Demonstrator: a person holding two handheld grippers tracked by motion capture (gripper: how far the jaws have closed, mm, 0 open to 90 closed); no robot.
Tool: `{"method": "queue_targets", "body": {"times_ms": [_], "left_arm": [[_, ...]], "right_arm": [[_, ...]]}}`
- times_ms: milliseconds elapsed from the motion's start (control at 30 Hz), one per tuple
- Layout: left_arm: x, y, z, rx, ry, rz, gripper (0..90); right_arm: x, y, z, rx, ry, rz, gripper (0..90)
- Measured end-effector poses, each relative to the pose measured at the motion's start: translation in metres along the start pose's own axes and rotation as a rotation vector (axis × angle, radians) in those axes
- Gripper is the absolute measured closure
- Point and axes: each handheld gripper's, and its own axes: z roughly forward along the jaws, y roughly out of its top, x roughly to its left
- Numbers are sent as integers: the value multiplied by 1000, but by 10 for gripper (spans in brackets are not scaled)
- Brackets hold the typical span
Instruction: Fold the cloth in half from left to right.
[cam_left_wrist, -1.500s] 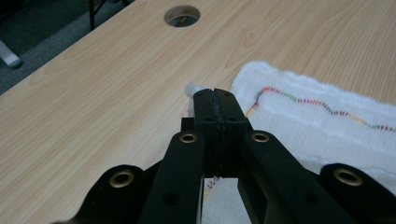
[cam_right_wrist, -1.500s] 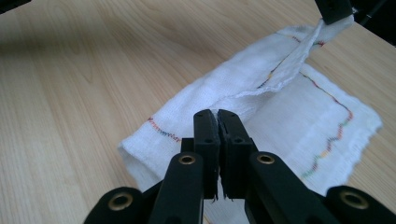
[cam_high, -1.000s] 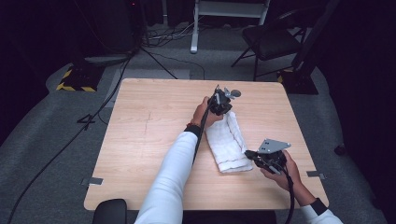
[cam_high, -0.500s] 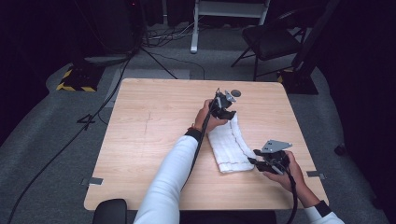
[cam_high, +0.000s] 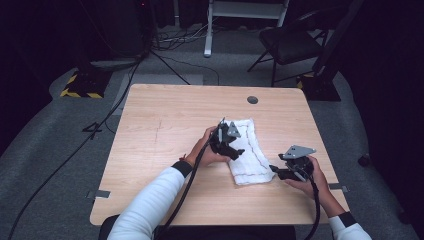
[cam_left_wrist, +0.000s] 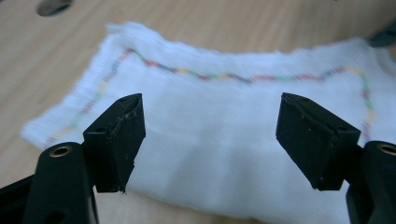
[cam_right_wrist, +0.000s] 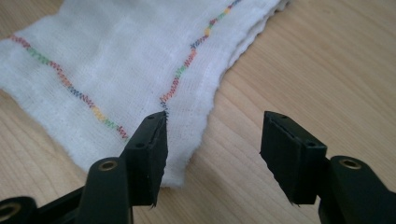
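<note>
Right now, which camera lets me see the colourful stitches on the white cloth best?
The right gripper view: the stitching is sharp and close. The left gripper view shows it blurrier along the cloth's border; in the high view it's a faint line.

A light wooden table (cam_high: 165, 150) carries a folded white cloth (cam_high: 248, 157) with multicoloured stitching, lying flat, near and below the table's round grommet hole (cam_high: 252, 100).
</note>
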Motion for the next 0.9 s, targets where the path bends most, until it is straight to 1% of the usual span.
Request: {"method": "queue_targets", "body": {"times_ms": [33, 67, 100, 133, 167, 200, 233, 300, 367, 400, 433, 467, 533, 567, 600, 633, 667, 700, 767, 800, 833, 867, 900], "left_arm": [[-8, -4, 0, 12, -23, 8, 251], [-12, -7, -1, 27, -32, 15, 257], [-20, -11, -1, 52, -30, 27, 259], [-29, -18, -1, 67, -34, 43, 258], [-33, -21, -2, 77, -41, 48, 259], [-33, -21, -2, 77, -41, 48, 260], [-36, -26, -2, 90, -43, 53, 260], [-38, -28, -2, 99, -41, 51, 263], [-38, -32, -2, 104, -45, 47, 271], [-38, -34, -2, 118, -48, 49, 273], [-39, -36, -1, 122, -41, 47, 273], [-41, -40, -1, 127, -36, 42, 275], [-40, -41, -1, 122, -38, 36, 277], [-40, -42, -2, 127, -40, 23, 277], [-39, -45, -3, 124, -50, 12, 276], [-39, -45, -3, 124, -50, 12, 276], [-38, -47, -4, 121, -56, 2, 277], [-38, -51, -6, 127, -66, -1, 276], [-38, -53, -7, 127, -72, -4, 275], [-38, -56, -10, 130, -96, -12, 274], [-38, -59, -12, 132, -106, -15, 273], [-39, -61, -14, 127, -106, -20, 273], [-40, -64, -17, 124, -104, -17, 272]], "right_arm": [[-1, -1, 3, 13, 6, 0, 417], [-1, -2, 5, 17, 14, -5, 417], [-2, -3, 7, 24, 24, -8, 417], [-3, -4, 9, 31, 34, -14, 415], [-3, -5, 10, 36, 40, -9, 412], [-4, -6, 12, 41, 54, -1, 411], [-6, -7, 13, 41, 62, 2, 409], [-7, -8, 16, 53, 75, 12, 408], [-6, -9, 17, 50, 87, 15, 420], [-6, -9, 17, 51, 90, 15, 422], [-6, -9, 17, 51, 90, 15, 422], [-6, -10, 17, 49, 104, 21, 431], [-5, -11, 17, 42, 108, 29, 444], [-4, -11, 17, 40, 110, 26, 449], [-2, -12, 16, 41, 112, 20, 455], [-2, -12, 16, 41, 112, 20, 455], [1, -12, 15, 43, 115, 17, 459], [3, -12, 14, 44, 114, 13, 464], [7, -12, 13, 43, 104, 5, 479], [9, -11, 13, 45, 94, 4, 481], [10, -11, 12, 49, 100, 5, 481], [10, -11, 12, 49, 100, 5, 481], [14, -11, 11, 47, 121, 1, 481]]}}
